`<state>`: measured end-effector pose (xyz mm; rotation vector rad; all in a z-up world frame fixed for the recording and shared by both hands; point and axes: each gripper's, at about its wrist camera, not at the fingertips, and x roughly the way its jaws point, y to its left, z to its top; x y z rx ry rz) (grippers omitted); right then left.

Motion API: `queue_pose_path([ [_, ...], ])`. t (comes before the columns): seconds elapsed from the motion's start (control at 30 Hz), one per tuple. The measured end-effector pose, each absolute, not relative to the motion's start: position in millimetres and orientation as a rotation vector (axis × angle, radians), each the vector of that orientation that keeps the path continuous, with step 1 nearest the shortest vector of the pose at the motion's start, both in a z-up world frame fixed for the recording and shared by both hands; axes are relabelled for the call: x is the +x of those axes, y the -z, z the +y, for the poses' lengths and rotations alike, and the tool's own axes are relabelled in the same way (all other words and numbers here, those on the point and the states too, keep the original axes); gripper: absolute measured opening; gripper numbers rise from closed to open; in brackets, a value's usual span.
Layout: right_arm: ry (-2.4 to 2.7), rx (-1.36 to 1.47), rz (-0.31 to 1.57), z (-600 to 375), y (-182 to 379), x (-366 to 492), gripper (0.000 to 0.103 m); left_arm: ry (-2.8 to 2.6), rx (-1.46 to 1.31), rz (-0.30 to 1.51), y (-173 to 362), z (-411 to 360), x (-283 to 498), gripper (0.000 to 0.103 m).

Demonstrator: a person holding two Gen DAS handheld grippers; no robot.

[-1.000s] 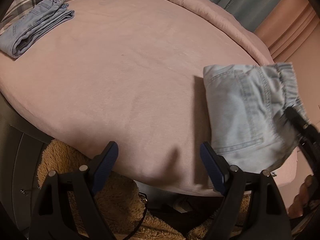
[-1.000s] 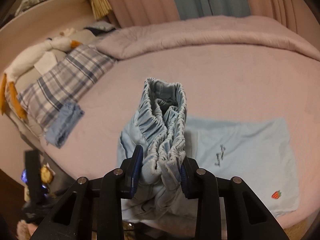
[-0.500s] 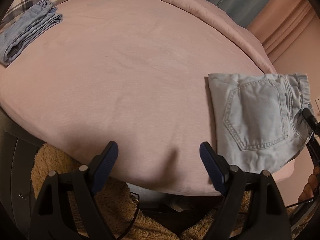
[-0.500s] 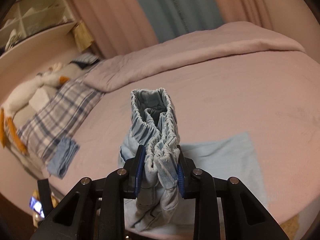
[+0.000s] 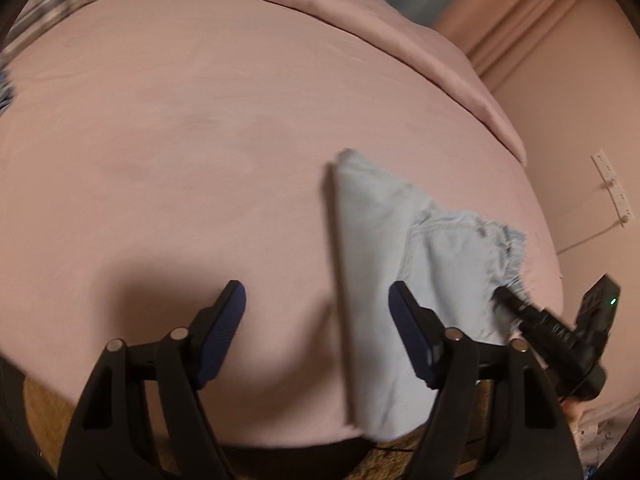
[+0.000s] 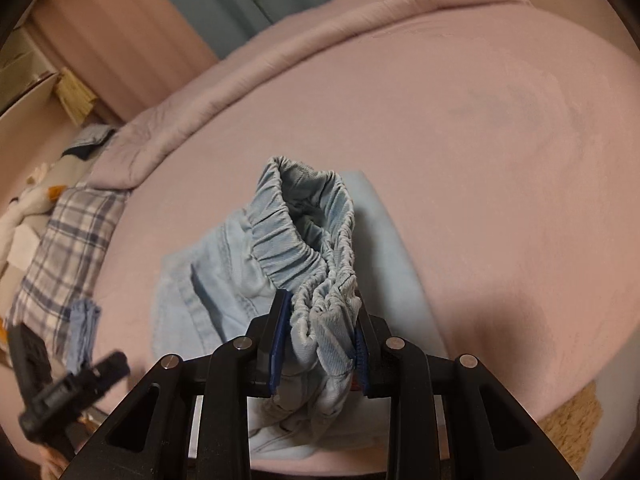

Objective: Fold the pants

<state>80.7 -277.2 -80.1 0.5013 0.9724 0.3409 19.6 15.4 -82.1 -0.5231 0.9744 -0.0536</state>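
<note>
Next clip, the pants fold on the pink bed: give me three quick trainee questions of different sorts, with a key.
1. True or false: the left gripper is shut on the light denim pants.
2. Which part of the pants does the right gripper pinch? A) a leg hem B) the gathered elastic waistband C) a back pocket
3. Fill in: beside the pants on the pink bed lies a flat pale blue ____.

Key
1. False: its fingers stand apart over the sheet with nothing between them.
2. B.
3. Cloth.
</note>
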Motion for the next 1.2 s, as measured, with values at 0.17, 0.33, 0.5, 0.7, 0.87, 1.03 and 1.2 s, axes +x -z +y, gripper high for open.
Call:
queue_pose_path([
  [0.17, -0.346, 0.532, 0.986, -279.9, 85.4, 81.6, 0.029, 0.11, -0.519, 0.994, 89.1, 2.4, 58.6, 0.051],
  [0.33, -0.345, 0.557, 0.997, -287.9, 94.8, 82.7, 0.03, 0.114, -0.504, 1.055, 109.8, -10.0, 81.2, 0.046],
  [0.5, -0.354, 0.601, 1.017, -300.9, 96.0, 81.1, 0.034, 0.099, -0.492, 1.047, 113.9, -15.1, 64.7, 0.046],
  [0.7, -0.306, 0.547, 1.004, -304.3, 81.4, 68.9, 0.039, 0.17, -0.547, 1.068, 117.1, -20.4, 36.0, 0.048],
  [0.87, -0.264, 0.485, 0.967, -307.1, 75.7, 65.0, 0.039, 0.187, -0.509, 1.064, 118.3, -35.2, 13.2, 0.048],
  [1.03, -0.284, 0.565, 0.986, -315.4, 83.0, 65.1, 0.039, 0.191, -0.526, 1.068, 120.5, -39.3, 5.8, 0.048],
  [1.2, -0.316, 0.58, 0.979, -311.7, 78.0, 63.8, 0.057, 0.195, -0.545, 1.077, 121.6, -38.0, 6.4, 0.048],
])
